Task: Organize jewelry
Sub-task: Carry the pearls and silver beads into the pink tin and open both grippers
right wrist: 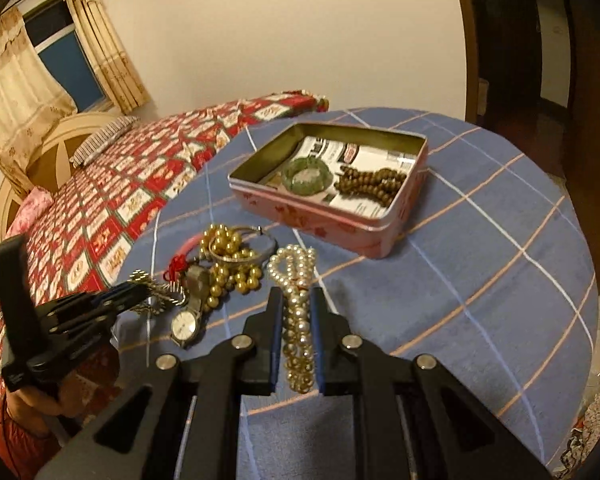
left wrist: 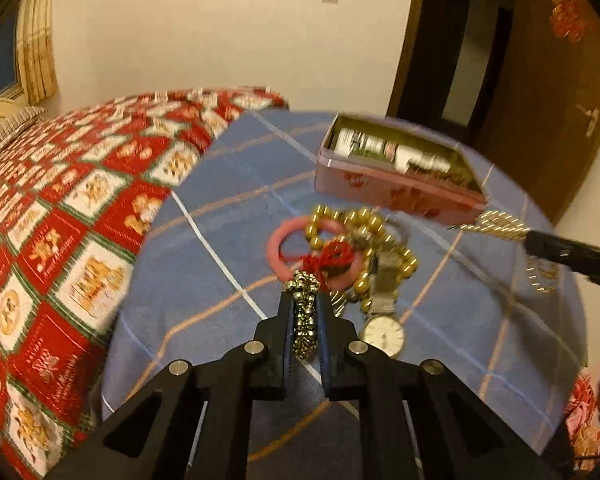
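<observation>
My left gripper (left wrist: 304, 300) is shut on a small gold-bead bracelet (left wrist: 305, 320), held just above the jewelry pile (left wrist: 352, 252): a pink bangle (left wrist: 278, 240), gold bead strands, a red knot and a wristwatch (left wrist: 383, 334). My right gripper (right wrist: 296, 300) is shut on a pearl necklace (right wrist: 296, 300) that hangs between its fingers. The open pink tin (right wrist: 332, 216) stands beyond, holding a green bangle (right wrist: 308, 174) and brown wooden beads (right wrist: 370, 182). The left gripper also shows in the right wrist view (right wrist: 140, 292), beside the pile (right wrist: 224, 256).
The round table wears a blue checked cloth (right wrist: 480, 260). A bed with a red patterned cover (left wrist: 60, 208) runs along the table's left side. A dark wooden door (left wrist: 540, 80) is at the back right. A silver bangle (right wrist: 242, 254) lies on the pile.
</observation>
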